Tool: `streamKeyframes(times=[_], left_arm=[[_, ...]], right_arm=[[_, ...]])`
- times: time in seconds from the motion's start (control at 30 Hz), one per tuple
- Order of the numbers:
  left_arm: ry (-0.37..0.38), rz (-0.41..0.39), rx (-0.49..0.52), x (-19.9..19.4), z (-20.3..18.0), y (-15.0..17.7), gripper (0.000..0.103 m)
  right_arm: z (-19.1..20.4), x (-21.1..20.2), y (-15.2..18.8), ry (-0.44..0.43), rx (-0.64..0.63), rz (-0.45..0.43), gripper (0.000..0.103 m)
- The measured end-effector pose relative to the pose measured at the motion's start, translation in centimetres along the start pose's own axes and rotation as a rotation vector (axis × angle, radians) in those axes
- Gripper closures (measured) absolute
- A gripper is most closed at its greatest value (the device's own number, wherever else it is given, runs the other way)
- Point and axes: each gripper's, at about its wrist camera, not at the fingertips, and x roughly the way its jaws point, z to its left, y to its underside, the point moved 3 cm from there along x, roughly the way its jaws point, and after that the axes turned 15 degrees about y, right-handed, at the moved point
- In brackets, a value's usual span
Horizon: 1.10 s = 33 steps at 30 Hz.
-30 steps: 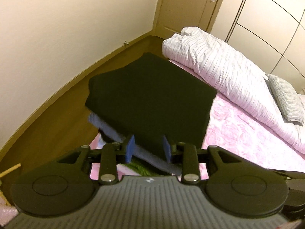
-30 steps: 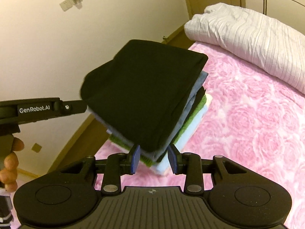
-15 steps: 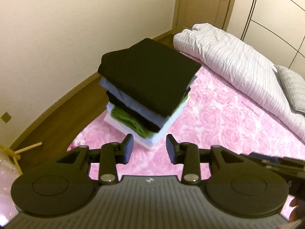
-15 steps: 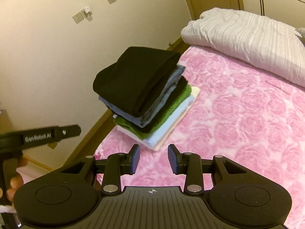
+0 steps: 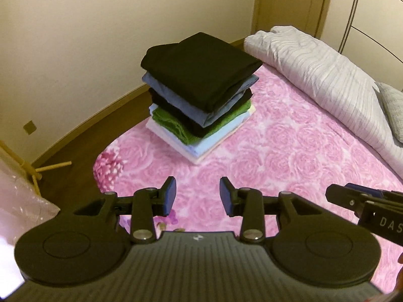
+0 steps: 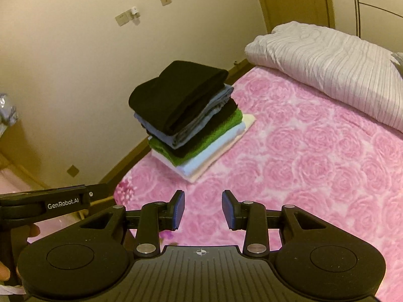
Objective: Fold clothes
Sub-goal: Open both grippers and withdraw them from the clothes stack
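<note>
A stack of folded clothes (image 5: 201,95) (image 6: 186,120) stands near the corner of the pink rose-patterned bed (image 5: 289,151) (image 6: 302,156). A black garment (image 5: 201,65) (image 6: 176,93) lies on top, over grey-blue, black, green, pale blue and cream layers. My left gripper (image 5: 197,196) is open and empty, well back from the stack. My right gripper (image 6: 202,206) is also open and empty, equally far from it. Each view catches the other gripper's body at its edge.
A rolled white striped duvet (image 5: 327,80) (image 6: 340,70) lies along the far side of the bed, with a grey pillow (image 5: 391,108) beyond. Cream wall, wooden floor (image 5: 75,151) and a door (image 5: 289,0) lie behind. A wooden stand (image 5: 37,168) sits at left.
Both grippers have drawn back from the stack, which now looks smaller and farther away. The black garment stays on top, released.
</note>
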Motion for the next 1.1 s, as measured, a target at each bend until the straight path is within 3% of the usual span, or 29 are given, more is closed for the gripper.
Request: streamKeyframes(times=[0.13,0.77,1.1], left_arm=[[0.018,0.002,-0.038,0.0,-0.4,1.0,0.069],[-0.058,0.011,-0.061,0.7,-2.3,2.1,0.069],[-0.072,-0.051,-0.057,-0.5,-2.3,1.7,0.069]], right_arm=[[-0.4,0.2,0.2,-0.018,-0.034,0.006,0.066],[-2.5,1.0,0.0,-0.087,-0.107,0.028,0.066],[-2.2,1.3,0.1,-0.108,-0.127,0.040,0.066]])
